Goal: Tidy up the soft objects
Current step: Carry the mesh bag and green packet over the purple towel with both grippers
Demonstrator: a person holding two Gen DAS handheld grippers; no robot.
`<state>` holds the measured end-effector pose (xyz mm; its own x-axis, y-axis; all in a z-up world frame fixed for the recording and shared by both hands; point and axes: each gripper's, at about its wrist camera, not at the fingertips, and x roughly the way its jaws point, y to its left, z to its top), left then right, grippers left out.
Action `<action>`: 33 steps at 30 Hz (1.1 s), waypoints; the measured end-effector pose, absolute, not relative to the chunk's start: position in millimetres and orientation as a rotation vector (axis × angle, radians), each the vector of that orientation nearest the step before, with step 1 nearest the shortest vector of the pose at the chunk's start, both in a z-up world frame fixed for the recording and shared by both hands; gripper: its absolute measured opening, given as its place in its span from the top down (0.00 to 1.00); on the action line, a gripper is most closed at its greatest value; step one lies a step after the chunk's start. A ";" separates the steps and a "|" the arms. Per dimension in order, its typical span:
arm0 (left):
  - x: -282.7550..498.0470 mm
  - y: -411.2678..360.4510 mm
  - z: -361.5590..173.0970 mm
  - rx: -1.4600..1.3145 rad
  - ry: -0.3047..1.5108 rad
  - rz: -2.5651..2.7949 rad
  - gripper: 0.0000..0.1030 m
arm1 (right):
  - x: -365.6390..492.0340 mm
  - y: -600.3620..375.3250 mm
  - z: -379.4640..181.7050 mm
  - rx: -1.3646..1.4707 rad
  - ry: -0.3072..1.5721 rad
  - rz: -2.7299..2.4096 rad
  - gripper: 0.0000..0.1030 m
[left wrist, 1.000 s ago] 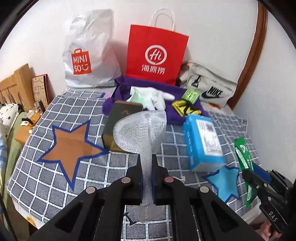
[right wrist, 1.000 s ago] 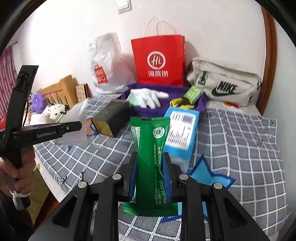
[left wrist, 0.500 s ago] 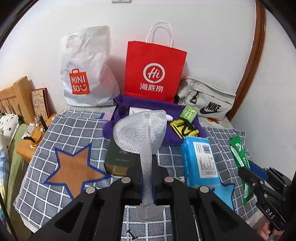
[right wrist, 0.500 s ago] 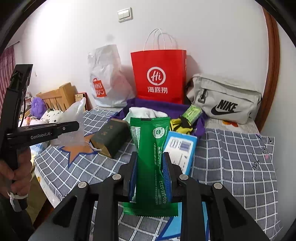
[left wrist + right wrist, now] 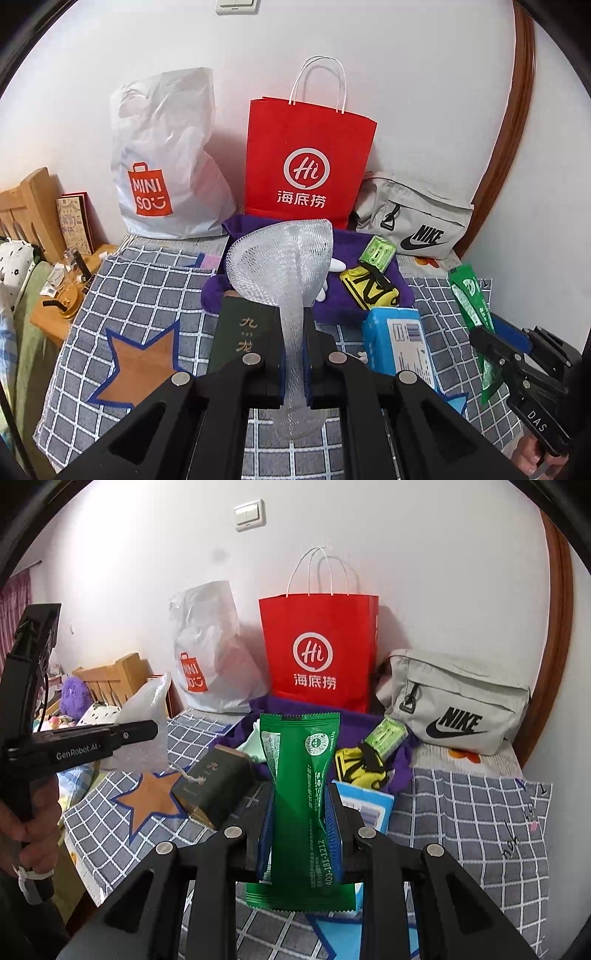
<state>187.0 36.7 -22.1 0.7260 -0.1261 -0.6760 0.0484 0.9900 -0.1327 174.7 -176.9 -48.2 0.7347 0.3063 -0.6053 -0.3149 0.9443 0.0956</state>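
My left gripper (image 5: 294, 354) is shut on a white foam net sleeve (image 5: 284, 266) and holds it upright above the checked bed cover. It also shows in the right wrist view (image 5: 142, 731) at the left. My right gripper (image 5: 300, 823) is shut on a green snack packet (image 5: 304, 775), held upright; the packet also shows in the left wrist view (image 5: 472, 310) at the right. A purple cloth (image 5: 340, 299) behind holds a white glove (image 5: 334, 264), a yellow-black item (image 5: 369, 290) and a green pack (image 5: 378, 253).
A dark green box (image 5: 243, 332) and a blue box (image 5: 400, 341) lie on the checked cover (image 5: 147, 288). A Miniso bag (image 5: 166, 158), a red paper bag (image 5: 306, 162) and a grey Nike pouch (image 5: 417, 221) stand against the wall. A wooden headboard (image 5: 26, 206) is left.
Both grippers have risen and drawn back from the bed with their objects still held. The bags and wall now sit lower and more fully in view.
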 end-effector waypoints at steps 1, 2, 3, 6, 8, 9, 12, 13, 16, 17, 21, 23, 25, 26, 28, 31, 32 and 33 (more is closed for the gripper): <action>190.5 36.3 -22.0 -0.106 0.753 -0.099 0.93 | 179.2 -176.0 -46.6 -0.018 0.659 0.340 0.75; 193.0 36.0 -21.8 -0.103 0.753 -0.100 0.93 | 181.9 -175.6 -45.8 -0.019 0.658 0.340 0.75; 195.6 35.7 -21.4 -0.100 0.752 -0.102 0.93 | 186.4 -175.3 -44.3 -0.019 0.654 0.339 0.75; 204.5 35.5 -20.1 -0.100 0.749 -0.105 0.93 | 195.3 -175.1 -41.7 -0.018 0.649 0.336 0.75; 211.3 35.4 -20.7 -0.102 0.750 -0.108 0.93 | 202.5 -174.9 -40.5 -0.017 0.645 0.332 0.75; 215.1 35.1 -21.9 -0.102 0.753 -0.109 0.93 | 205.8 -175.0 -40.0 -0.016 0.643 0.331 0.75; 227.7 33.8 -26.5 -0.103 0.767 -0.115 0.93 | 217.4 -175.6 -40.9 -0.013 0.644 0.326 0.75; 230.8 33.5 -27.9 -0.101 0.770 -0.117 0.93 | 222.3 -176.1 -41.5 -0.010 0.645 0.324 0.75; 241.5 33.0 -34.1 -0.107 0.788 -0.124 0.93 | 233.4 -174.8 -43.8 -0.016 0.647 0.321 0.75; 245.2 33.1 -36.5 -0.108 0.794 -0.121 0.93 | 236.9 -174.3 -44.7 -0.017 0.648 0.323 0.75; 258.4 34.3 -44.5 -0.108 0.814 -0.116 0.93 | 250.9 -173.5 -48.5 -0.023 0.652 0.325 0.75; 264.9 35.2 -47.7 -0.106 0.821 -0.111 0.93 | 260.0 -175.8 -50.9 -0.014 0.655 0.321 0.75; 272.9 35.9 -51.9 -0.107 0.833 -0.100 0.93 | 267.4 -176.8 -54.1 -0.013 0.656 0.322 0.75; 276.2 36.4 -53.7 -0.108 0.837 -0.099 0.93 | 270.8 -176.9 -55.7 -0.011 0.655 0.321 0.75; 283.8 37.1 -58.0 -0.107 0.847 -0.096 0.93 | 280.5 -176.2 -60.7 -0.008 0.663 0.329 0.75; 295.5 39.8 -63.6 -0.112 0.860 -0.086 0.93 | 291.5 -173.8 -67.8 -0.008 0.676 0.337 0.75; 300.1 41.1 -65.7 -0.115 0.865 -0.081 0.93 | 296.1 -173.1 -70.4 -0.008 0.681 0.339 0.75; 303.3 41.8 -66.7 -0.116 0.869 -0.078 0.93 | 299.8 -172.7 -72.6 -0.007 0.684 0.341 0.75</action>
<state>303.3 41.8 -66.7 0.6430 -0.1154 -0.7571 0.0206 0.9908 -0.1335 299.8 -172.7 -72.6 0.7220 0.3064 -0.6203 -0.3112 0.9446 0.1043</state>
